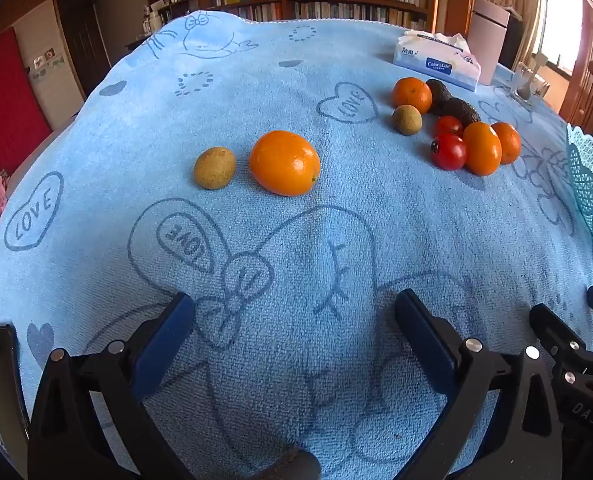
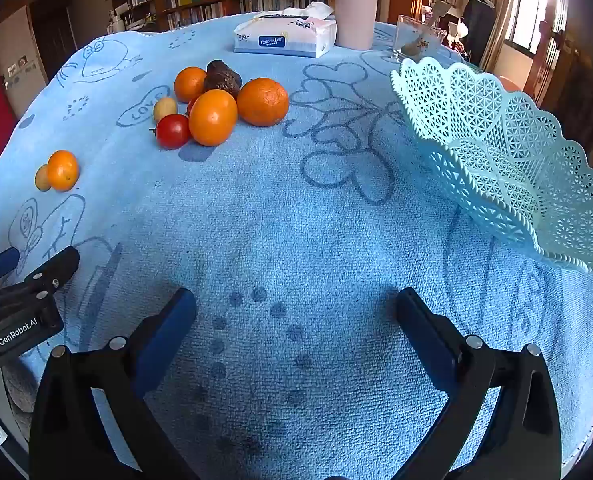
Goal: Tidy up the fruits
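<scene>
2 hand-held grippers, left (image 1: 294,312) and right (image 2: 295,308), both spread wide, holding nothing. Lone orange (image 1: 284,163) lies straight ahead of left, nearer it; basket (image 2: 508,160) sits right, on the surface (image 2: 296,220).

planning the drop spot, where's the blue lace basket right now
The basket sits on the blue towel at the right of the right wrist view, empty as far as visible, right of the fruit pile and in front of the glass.
</scene>
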A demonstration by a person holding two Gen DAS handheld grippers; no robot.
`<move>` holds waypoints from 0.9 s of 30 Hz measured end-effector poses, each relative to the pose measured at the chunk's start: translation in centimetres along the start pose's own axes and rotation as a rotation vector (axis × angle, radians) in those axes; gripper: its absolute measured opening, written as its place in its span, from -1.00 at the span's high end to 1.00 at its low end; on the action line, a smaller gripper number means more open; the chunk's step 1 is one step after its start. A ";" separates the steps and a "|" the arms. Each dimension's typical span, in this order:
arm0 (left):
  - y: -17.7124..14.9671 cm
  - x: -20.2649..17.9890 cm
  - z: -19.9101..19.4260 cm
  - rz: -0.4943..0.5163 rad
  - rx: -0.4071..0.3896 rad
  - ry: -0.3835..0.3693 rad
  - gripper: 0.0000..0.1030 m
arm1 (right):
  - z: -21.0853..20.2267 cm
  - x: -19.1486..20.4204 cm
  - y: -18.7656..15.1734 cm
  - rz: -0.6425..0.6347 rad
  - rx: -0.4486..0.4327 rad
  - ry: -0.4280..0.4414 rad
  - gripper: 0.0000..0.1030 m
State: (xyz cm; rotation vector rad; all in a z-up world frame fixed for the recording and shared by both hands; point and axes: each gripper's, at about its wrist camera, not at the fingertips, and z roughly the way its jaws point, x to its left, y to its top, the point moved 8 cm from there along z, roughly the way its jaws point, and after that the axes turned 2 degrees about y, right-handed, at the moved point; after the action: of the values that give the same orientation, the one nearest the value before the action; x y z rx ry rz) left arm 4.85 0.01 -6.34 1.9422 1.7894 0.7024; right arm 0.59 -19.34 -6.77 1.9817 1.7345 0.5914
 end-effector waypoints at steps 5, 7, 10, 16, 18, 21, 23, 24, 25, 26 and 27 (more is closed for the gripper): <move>0.0 0.0 0.0 -0.006 0.002 -0.008 -0.91 | 0.0 -0.1 0.0 -0.001 0.001 -0.002 -0.96; 0.0 0.0 0.0 -0.006 0.003 -0.008 -0.91 | 0.0 -0.1 0.0 -0.002 0.000 -0.002 -0.96; 0.0 -0.1 0.0 -0.005 0.002 -0.007 -0.91 | 0.0 0.2 0.0 -0.003 0.000 -0.003 -0.96; 0.0 0.0 0.0 -0.006 0.002 -0.008 -0.91 | 0.0 -0.1 -0.1 0.004 -0.001 0.005 -0.96; 0.0 0.0 0.0 -0.005 0.002 -0.008 -0.91 | 0.0 0.0 -0.1 0.004 -0.001 0.006 -0.96; 0.0 0.0 0.0 -0.006 0.002 -0.008 -0.91 | 0.0 0.1 -0.1 0.004 -0.001 0.006 -0.96; 0.0 0.0 0.0 -0.006 0.002 -0.008 -0.91 | 0.0 0.1 -0.1 0.004 -0.001 0.006 -0.96; 0.0 0.0 0.0 -0.006 0.002 -0.008 -0.91 | 0.0 0.1 -0.1 0.004 -0.001 0.006 -0.96; 0.0 0.0 0.0 -0.006 0.002 -0.008 -0.91 | 0.0 0.1 -0.1 0.004 -0.001 0.006 -0.96; 0.0 0.0 0.0 -0.006 0.002 -0.008 -0.91 | 0.0 0.1 -0.1 0.005 -0.001 0.006 -0.96; 0.0 0.0 0.0 -0.006 0.002 -0.008 -0.91 | 0.0 0.2 -0.1 0.005 -0.001 0.006 -0.96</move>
State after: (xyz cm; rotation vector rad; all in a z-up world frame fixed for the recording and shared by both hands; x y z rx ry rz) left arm 4.84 -0.03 -6.35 1.9381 1.7912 0.6904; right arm 0.55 -19.15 -6.81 1.9854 1.7333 0.6009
